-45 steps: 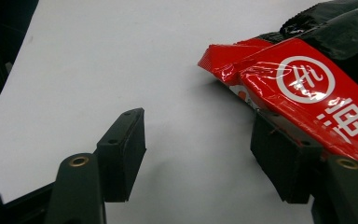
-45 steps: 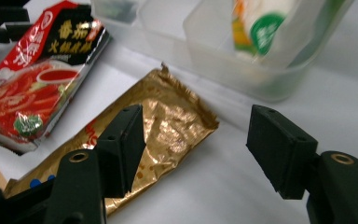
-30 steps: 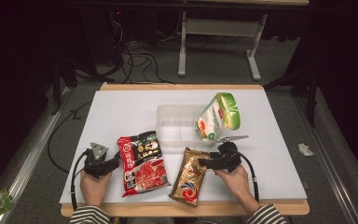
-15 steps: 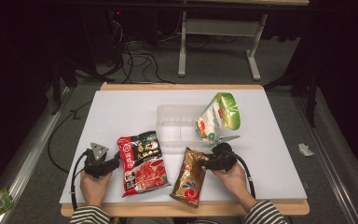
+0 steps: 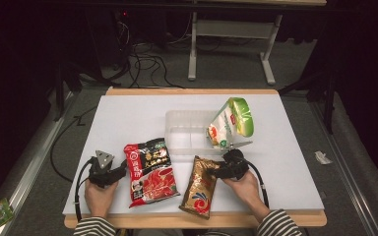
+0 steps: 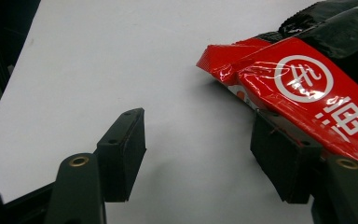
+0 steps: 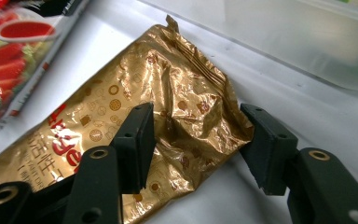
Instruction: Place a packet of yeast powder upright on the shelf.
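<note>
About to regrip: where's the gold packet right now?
High view: gold packet lies front-centre, right of the red packet, below the clear tub; the right gripper straddles its upper corner.

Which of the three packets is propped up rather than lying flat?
The green-and-white packet, leaning on the clear tub's right end. The red packet and gold packet lie flat on the table.

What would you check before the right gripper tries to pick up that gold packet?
1. Right gripper astride the gold packet: ok; its jaws have just been opening, with the packet's corner between them.
2. Pads pressing the packet: not ok, a gap shows at the right pad.
3. Clear tub free to receive: ok, bare floor beside the green-white bag.
4. Red packet clear of the gold one: ok, apart.
5. Left gripper out of the way: ok, open, beside the red packet.
</note>
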A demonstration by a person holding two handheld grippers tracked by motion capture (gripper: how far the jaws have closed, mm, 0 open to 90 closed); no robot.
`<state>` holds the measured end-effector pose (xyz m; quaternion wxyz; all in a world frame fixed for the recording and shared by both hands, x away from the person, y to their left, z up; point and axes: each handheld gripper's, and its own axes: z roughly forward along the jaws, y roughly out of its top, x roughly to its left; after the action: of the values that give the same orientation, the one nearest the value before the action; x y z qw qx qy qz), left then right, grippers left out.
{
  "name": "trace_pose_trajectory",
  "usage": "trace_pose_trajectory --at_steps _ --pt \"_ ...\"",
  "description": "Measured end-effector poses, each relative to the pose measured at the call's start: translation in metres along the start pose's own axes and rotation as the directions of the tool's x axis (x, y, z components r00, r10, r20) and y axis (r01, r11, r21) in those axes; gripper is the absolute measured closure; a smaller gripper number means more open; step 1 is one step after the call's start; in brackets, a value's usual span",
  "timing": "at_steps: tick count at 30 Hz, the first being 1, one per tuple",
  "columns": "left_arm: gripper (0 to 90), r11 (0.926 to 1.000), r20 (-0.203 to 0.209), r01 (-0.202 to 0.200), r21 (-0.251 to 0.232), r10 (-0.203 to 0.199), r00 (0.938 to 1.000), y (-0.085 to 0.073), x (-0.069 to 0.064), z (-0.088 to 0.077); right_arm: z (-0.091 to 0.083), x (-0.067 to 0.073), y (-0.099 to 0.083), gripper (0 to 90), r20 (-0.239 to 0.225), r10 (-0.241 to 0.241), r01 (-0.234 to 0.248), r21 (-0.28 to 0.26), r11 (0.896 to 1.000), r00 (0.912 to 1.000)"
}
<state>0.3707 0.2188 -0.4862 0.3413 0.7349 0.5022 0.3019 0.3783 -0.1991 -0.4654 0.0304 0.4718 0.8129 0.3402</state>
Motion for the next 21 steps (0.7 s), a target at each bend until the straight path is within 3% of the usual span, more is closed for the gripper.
trace_pose_trajectory --at_steps 3,6,9,13,15,21 --pt "35.7 1.0 -0.002 -0.002 -0.001 0.002 1.0 0.0 0.0 0.0 0.001 0.004 0.002 54.9 0.035 -0.03 0.029 0.018 0.999 0.9989" --pt "35.7 1.0 -0.001 -0.001 -0.001 0.001 1.0 0.0 0.0 0.0 0.002 0.011 0.003 62.0 0.098 -0.115 0.11 0.052 0.993 0.9885" --pt "35.8 1.0 -0.002 -0.002 -0.002 0.002 1.0 0.0 0.0 0.0 0.003 0.016 0.003 67.3 0.122 -0.163 0.155 0.071 0.985 0.9791" --pt "35.8 1.0 -0.002 -0.002 -0.002 0.002 1.0 0.0 0.0 0.0 0.003 0.016 0.003 73.9 0.114 -0.168 0.161 0.073 0.984 0.9791" --pt "35.8 1.0 -0.001 -0.003 -0.001 0.003 1.0 0.0 0.0 0.0 0.003 0.016 0.002 80.4 0.098 -0.181 0.174 0.071 0.982 0.9786" --pt "35.8 1.0 -0.001 -0.002 -0.001 0.002 1.0 0.0 0.0 0.0 0.002 0.011 0.003 88.3 0.046 -0.169 0.166 0.057 0.984 0.9846"
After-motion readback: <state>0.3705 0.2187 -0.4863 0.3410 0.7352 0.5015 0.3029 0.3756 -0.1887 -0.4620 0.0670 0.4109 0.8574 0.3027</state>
